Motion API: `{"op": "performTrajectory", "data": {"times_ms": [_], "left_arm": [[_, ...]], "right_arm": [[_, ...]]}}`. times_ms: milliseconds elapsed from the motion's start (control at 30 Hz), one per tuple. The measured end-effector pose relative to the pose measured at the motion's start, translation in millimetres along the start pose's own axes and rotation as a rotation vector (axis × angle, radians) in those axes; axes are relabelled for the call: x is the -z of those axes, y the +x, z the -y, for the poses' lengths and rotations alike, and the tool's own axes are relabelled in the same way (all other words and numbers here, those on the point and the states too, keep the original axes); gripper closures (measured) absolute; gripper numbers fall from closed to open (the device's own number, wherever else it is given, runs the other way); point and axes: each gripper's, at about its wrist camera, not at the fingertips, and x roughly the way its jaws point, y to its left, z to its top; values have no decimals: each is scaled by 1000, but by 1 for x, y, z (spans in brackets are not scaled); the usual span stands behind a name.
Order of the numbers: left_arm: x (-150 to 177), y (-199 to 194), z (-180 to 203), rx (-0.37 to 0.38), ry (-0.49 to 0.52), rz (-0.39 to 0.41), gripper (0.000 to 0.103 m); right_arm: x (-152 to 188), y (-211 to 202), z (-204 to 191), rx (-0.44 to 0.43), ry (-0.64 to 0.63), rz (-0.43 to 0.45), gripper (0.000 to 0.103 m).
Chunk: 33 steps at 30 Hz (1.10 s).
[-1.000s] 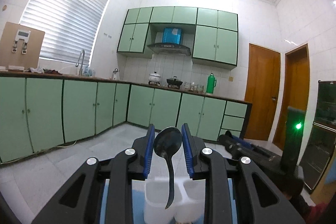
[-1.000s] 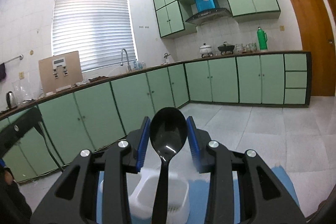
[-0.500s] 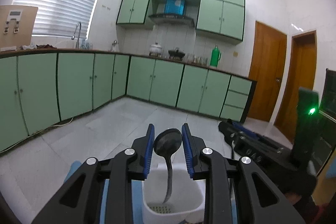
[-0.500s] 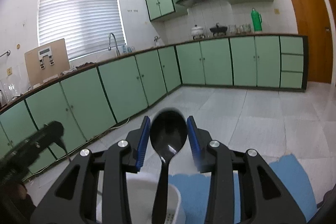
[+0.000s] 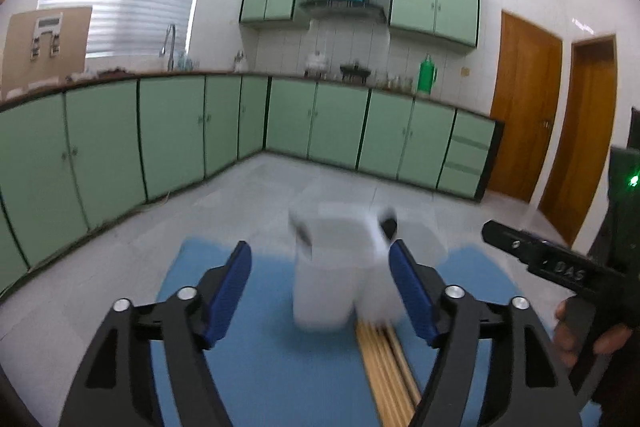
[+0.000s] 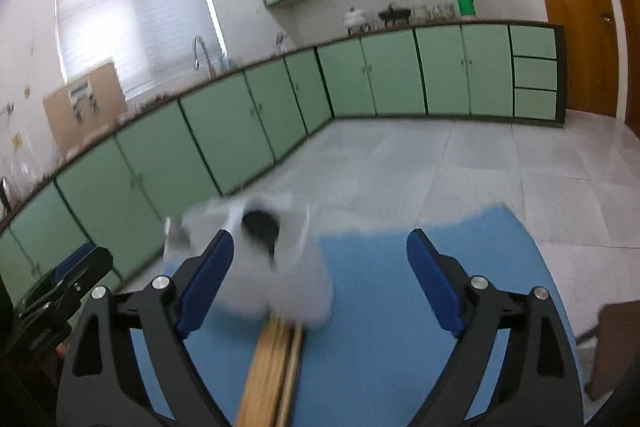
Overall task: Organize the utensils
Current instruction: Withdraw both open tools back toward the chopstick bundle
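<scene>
Both spoons have left the jaws since the earlier frames. Left hand-held gripper (image 5: 320, 283) and right hand-held gripper (image 6: 320, 275) now gape wide and hold nothing. One dark spoon (image 6: 262, 227) stands in the blurred white holder (image 5: 332, 267) on the blue mat (image 5: 260, 367). Chopsticks (image 5: 386, 363) lie just before the holder.

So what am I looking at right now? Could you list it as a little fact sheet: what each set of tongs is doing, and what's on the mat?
Left tongs: open, holding nothing
Right tongs: open, holding nothing
White holder: upright on the mat, blurred
Black spoons: dark tops showing in the holder; count unclear
Wooden chopsticks: bundle lying flat on the mat, in front of the holder
Blue mat: under everything
</scene>
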Motion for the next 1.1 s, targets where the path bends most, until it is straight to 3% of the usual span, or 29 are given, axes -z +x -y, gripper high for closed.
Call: {"op": "performTrajectory", "data": {"times_ms": [300, 400, 600, 1100], "left_arm": [[97, -28, 12, -35, 20, -261, 30], [119, -30, 15, -48, 29, -334, 30], [138, -34, 15, -77, 36, -381, 30], [143, -31, 22, -62, 52, -424, 24]], "right_arm": [[105, -47, -8, 71, -29, -205, 18], [131, -52, -9, 75, -36, -268, 26], [165, -52, -23, 55, -62, -356, 41], [179, -53, -46, 48, -204, -390, 42]]}}
